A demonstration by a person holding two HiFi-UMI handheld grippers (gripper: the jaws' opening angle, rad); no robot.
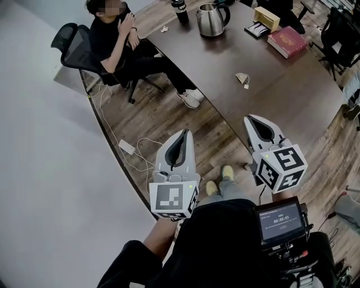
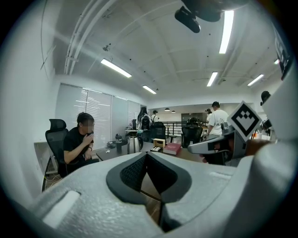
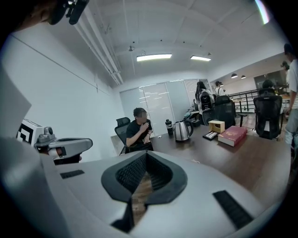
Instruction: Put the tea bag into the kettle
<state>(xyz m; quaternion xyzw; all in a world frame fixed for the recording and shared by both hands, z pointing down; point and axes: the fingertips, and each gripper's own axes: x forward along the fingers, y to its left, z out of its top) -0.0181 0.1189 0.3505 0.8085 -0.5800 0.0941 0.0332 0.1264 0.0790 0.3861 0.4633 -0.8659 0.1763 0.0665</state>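
Note:
The tea bag [image 1: 243, 78] lies small and pale on the dark wooden table [image 1: 292, 95], beyond both grippers. The steel kettle [image 1: 211, 18] stands at the table's far end, lid on, and also shows as the kettle [image 3: 182, 130] and the kettle [image 2: 134, 144] in the gripper views. My left gripper [image 1: 183, 135] hangs over the floor, left of the table edge, shut and empty. My right gripper [image 1: 251, 119] is at the table's near edge, short of the tea bag, also shut with nothing in it. In their own views the left gripper [image 2: 146, 155] and right gripper [image 3: 145, 155] show their jaws pressed together.
A person [image 1: 121, 39] sits in an office chair [image 1: 76, 48] at the table's left. A black bottle [image 1: 180, 10], a yellow box [image 1: 266, 18] and a red book [image 1: 287, 42] stand near the kettle. A power strip with cables [image 1: 127, 147] lies on the floor.

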